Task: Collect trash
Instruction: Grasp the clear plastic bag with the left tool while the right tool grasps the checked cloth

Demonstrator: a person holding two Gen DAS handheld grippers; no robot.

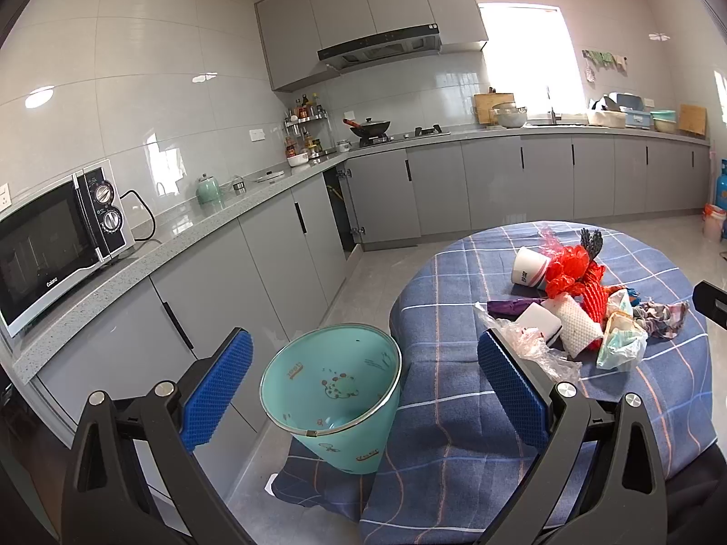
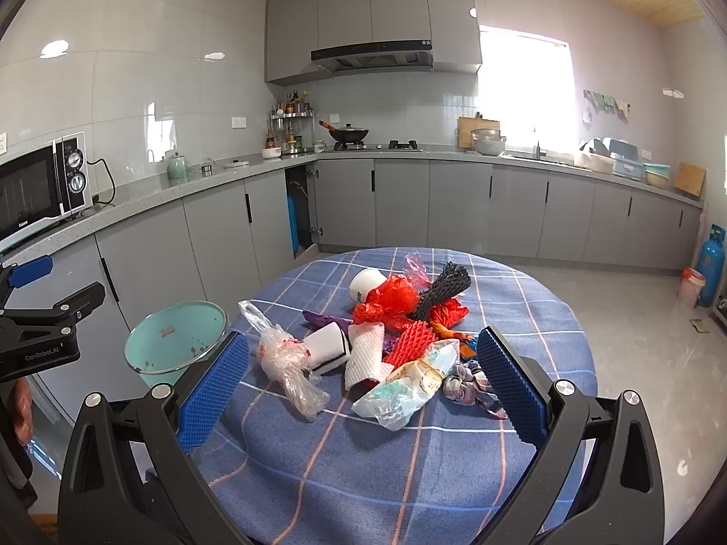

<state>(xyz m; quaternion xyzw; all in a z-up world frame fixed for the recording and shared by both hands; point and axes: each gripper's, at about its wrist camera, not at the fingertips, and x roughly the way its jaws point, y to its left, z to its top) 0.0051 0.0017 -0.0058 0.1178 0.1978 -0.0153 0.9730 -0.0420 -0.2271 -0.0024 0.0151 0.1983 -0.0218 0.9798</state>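
A heap of trash (image 2: 390, 345) lies on the round table with a blue checked cloth (image 2: 363, 463): a clear plastic bag (image 2: 286, 363), white foam net (image 2: 363, 354), red foam net (image 2: 411, 340), red plastic bag (image 2: 393, 299), paper cup (image 2: 365, 284) and a crumpled wrapper (image 2: 409, 390). A teal waste bin (image 1: 331, 390) stands on the floor at the table's left edge, empty inside. My left gripper (image 1: 363, 390) is open, straddling the bin's rim from above. My right gripper (image 2: 363, 386) is open above the table, with the heap just ahead of its fingers.
Grey kitchen cabinets (image 2: 409, 200) run along the left and far walls, with a microwave (image 1: 50, 245) on the left counter. A blue gas cylinder (image 2: 711, 263) and a small bin stand at the far right. Grey floor (image 2: 636, 340) lies open to the right of the table.
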